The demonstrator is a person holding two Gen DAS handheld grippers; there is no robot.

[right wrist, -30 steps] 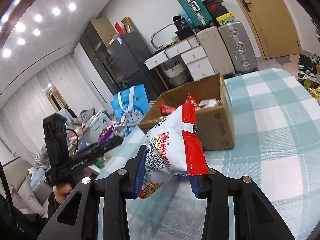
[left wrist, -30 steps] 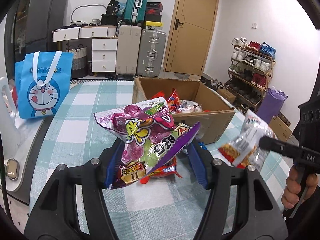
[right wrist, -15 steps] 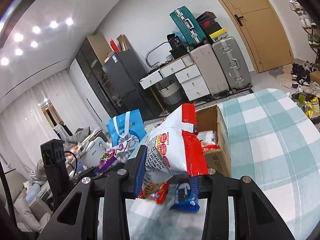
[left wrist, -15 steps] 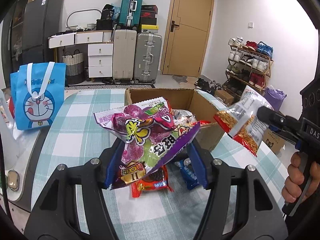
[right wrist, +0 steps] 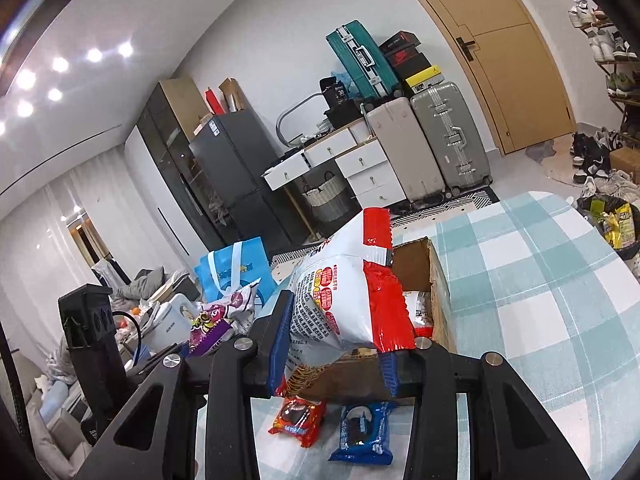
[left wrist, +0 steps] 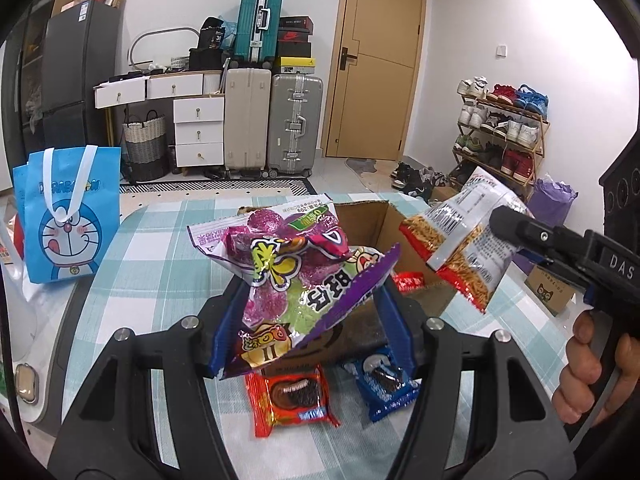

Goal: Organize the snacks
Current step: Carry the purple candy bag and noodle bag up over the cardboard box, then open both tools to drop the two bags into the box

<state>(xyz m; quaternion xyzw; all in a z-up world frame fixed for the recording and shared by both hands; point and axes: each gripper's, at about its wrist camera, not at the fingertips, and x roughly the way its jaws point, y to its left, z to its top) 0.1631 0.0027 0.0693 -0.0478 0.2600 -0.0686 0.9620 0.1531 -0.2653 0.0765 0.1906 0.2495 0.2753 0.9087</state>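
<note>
My left gripper (left wrist: 308, 320) is shut on a purple and green candy bag (left wrist: 292, 276), held above the near side of the open cardboard box (left wrist: 384, 220). My right gripper (right wrist: 334, 340) is shut on a white and red snack bag (right wrist: 348, 292), also held over the box (right wrist: 436, 276); it shows at the right of the left wrist view (left wrist: 464, 236). On the checked tablecloth in front of the box lie a red cookie pack (left wrist: 290, 396) and a blue cookie pack (left wrist: 384, 384). Red packets lie inside the box.
A blue Doraemon bag (left wrist: 68, 216) stands at the table's left edge. A white appliance (right wrist: 172, 320) sits beyond it. Suitcases, drawers and a door stand behind the table, a shoe rack (left wrist: 500, 128) at the right.
Both grippers have risen and moved toward the box with their bags. The red and blue cookie packs on the table came into view beneath them.
</note>
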